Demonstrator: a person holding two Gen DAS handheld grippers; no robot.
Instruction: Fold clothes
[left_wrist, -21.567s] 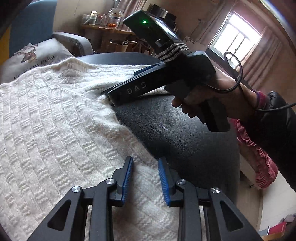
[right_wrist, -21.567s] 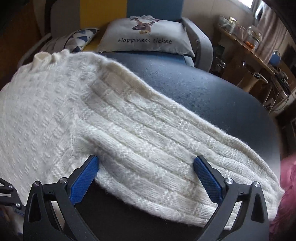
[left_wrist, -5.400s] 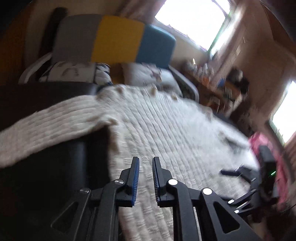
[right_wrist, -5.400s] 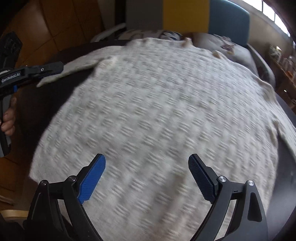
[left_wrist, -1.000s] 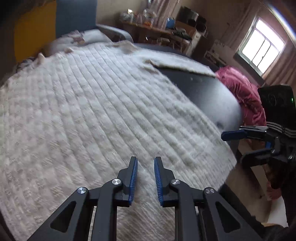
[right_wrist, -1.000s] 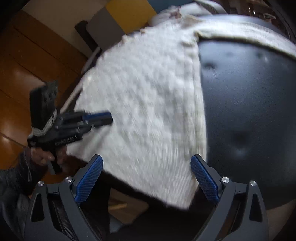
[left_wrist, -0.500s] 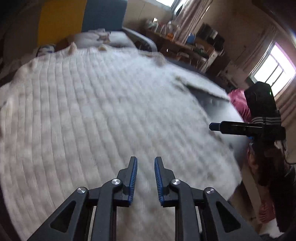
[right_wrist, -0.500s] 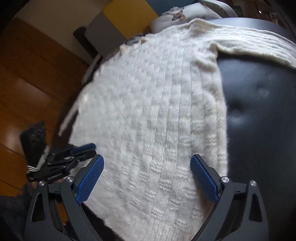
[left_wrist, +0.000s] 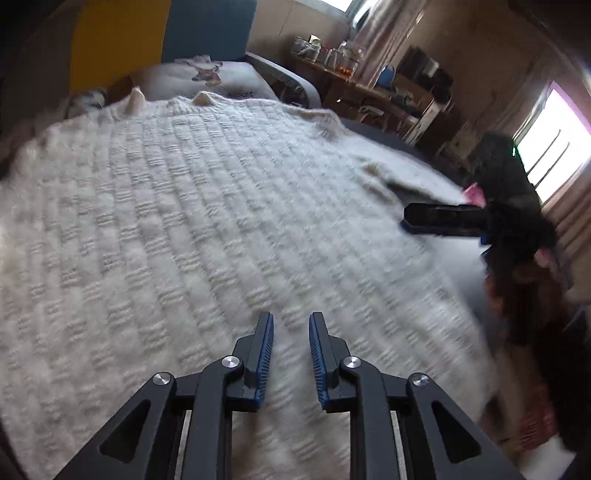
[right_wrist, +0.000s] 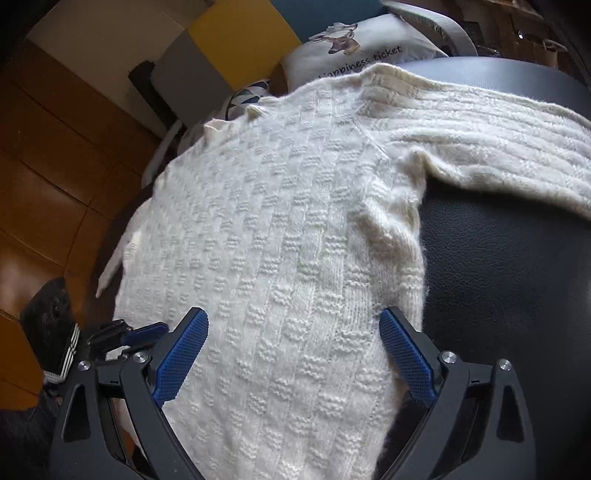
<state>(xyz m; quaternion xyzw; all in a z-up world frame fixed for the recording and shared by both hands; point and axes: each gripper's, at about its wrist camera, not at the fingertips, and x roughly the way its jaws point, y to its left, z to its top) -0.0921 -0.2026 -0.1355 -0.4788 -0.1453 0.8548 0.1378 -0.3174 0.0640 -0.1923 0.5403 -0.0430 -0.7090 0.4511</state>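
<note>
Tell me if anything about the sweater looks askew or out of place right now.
Nothing looks damaged. The cream sweater lies spread over the black leather table, but its left edge hangs past the rim, over the wooden floor.

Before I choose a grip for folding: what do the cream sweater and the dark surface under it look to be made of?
Sweater: thick, soft knit, likely wool or acrylic, matte; raised basket-weave blocks, ribbed sleeve, fuzzy edges. Dark surface: leather or faux leather, slight sheen; fine grain and padded dimples.
</note>
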